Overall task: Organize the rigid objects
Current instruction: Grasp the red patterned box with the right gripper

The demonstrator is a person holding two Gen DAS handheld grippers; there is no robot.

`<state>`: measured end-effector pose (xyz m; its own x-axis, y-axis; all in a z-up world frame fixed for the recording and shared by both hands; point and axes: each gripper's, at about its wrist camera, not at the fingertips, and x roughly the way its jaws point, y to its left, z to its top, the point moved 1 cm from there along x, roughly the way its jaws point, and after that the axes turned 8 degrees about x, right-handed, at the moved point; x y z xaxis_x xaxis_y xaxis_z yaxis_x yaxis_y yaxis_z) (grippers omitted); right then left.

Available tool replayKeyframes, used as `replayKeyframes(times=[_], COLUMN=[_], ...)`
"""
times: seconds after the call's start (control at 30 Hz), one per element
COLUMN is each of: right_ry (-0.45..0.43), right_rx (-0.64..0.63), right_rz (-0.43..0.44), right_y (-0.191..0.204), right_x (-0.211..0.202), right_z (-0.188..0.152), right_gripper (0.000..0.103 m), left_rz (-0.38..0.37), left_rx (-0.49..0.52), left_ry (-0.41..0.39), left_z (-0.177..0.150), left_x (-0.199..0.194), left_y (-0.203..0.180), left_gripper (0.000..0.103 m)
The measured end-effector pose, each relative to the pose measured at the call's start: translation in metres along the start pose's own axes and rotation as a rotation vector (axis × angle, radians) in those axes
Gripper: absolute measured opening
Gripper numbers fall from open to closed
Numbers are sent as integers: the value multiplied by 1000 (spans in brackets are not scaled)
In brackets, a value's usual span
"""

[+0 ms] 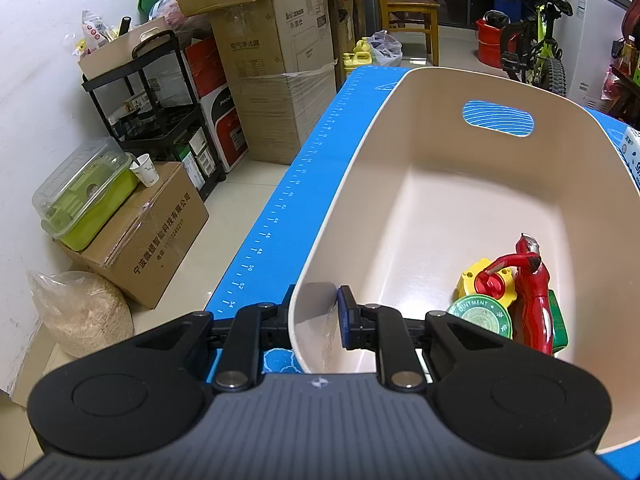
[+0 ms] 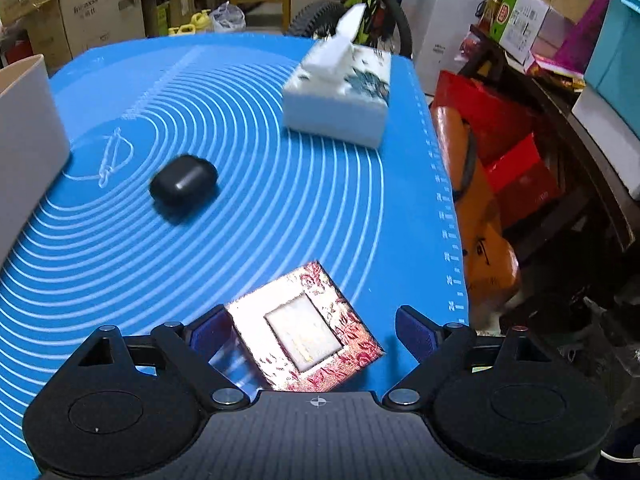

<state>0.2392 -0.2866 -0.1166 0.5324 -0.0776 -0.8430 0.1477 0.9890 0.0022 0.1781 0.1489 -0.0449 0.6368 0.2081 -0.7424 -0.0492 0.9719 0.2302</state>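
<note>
My left gripper point(image 1: 316, 312) is shut on the near rim of a beige plastic bin point(image 1: 460, 200), one finger inside and one outside the wall. In the bin's near right corner lie a red toy figure point(image 1: 532, 296), a yellow cap point(image 1: 480, 280) and a green ointment tin point(image 1: 482, 314). My right gripper point(image 2: 312, 334) is open around a red-and-gold brocade box point(image 2: 304, 332) that lies on the blue mat point(image 2: 260, 200); its left side is close to the left finger, with a gap on the right. A black earbud case point(image 2: 183, 185) lies further out on the mat.
A white tissue pack point(image 2: 340, 92) stands at the mat's far right. The bin's corner point(image 2: 28, 120) shows at the left of the right wrist view. Cardboard boxes point(image 1: 276, 76), a black trolley point(image 1: 152, 92) and a bicycle point(image 1: 536, 36) stand beyond the table.
</note>
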Motion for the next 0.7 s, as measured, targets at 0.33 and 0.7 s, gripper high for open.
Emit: replayKeyframes(times=[0.33,0.7], right_ry=[28,-94], right_rx=[8,21], right_rz=[50,36], right_y=[7,19], right_x=[-3,-35], right_z=[-1,13], right_gripper=[65,59], left_rz=[-1,-1], left_rx=[3,1], left_ry=[-1,0], left_z=[0,0], left_x=[0,0], left_y=[0,0], left_gripper=[22,22])
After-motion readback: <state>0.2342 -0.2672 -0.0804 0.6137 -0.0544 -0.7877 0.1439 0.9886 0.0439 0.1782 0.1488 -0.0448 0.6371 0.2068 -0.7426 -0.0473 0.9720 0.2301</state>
